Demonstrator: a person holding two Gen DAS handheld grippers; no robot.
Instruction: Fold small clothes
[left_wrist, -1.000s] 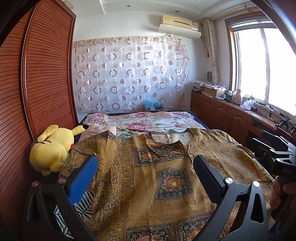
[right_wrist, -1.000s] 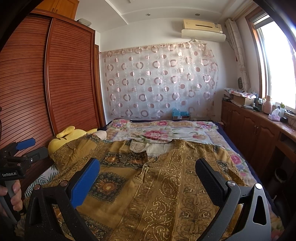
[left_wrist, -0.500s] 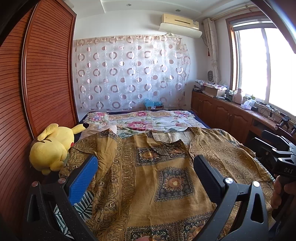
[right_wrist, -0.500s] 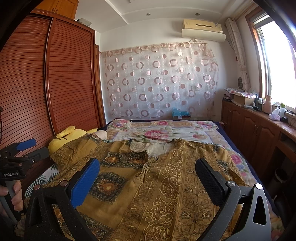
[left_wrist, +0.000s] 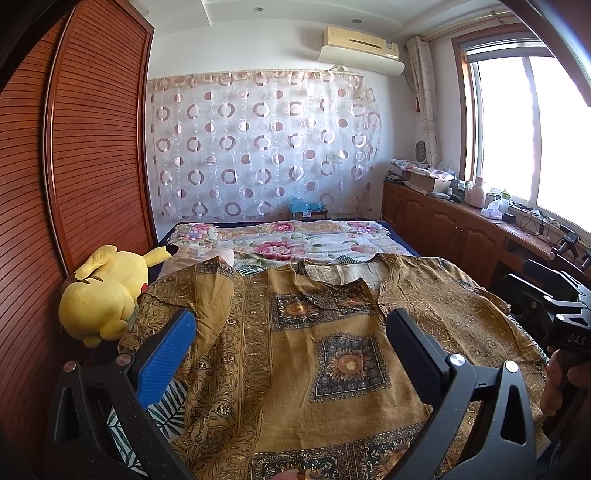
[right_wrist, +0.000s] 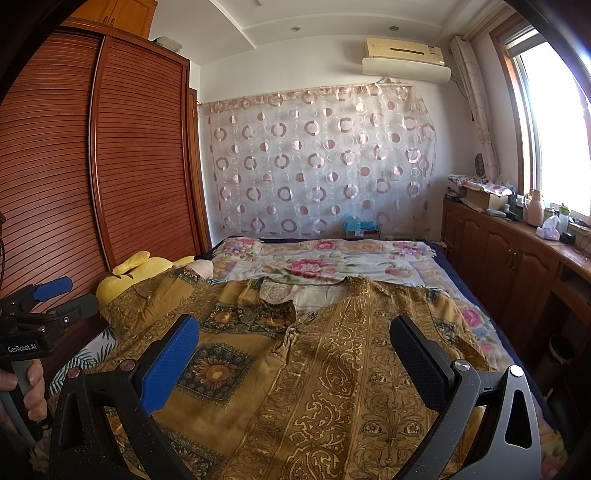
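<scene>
Both your grippers, left (left_wrist: 288, 345) and right (right_wrist: 293, 350), hover spread wide above the ochre patterned cotton shirt (left_wrist: 332, 354) lying flat on the floral-quilted bed (left_wrist: 295, 240).

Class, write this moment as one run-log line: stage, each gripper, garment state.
stage: before first fold | left gripper: open, above shirt | right gripper: open, above shirt | shirt: spread flat on bed, unfolded

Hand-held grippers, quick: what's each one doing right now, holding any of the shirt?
Left hand-held gripper: open, holding nothing, above the brown patterned shirt.
Right hand-held gripper: open, holding nothing.
</scene>
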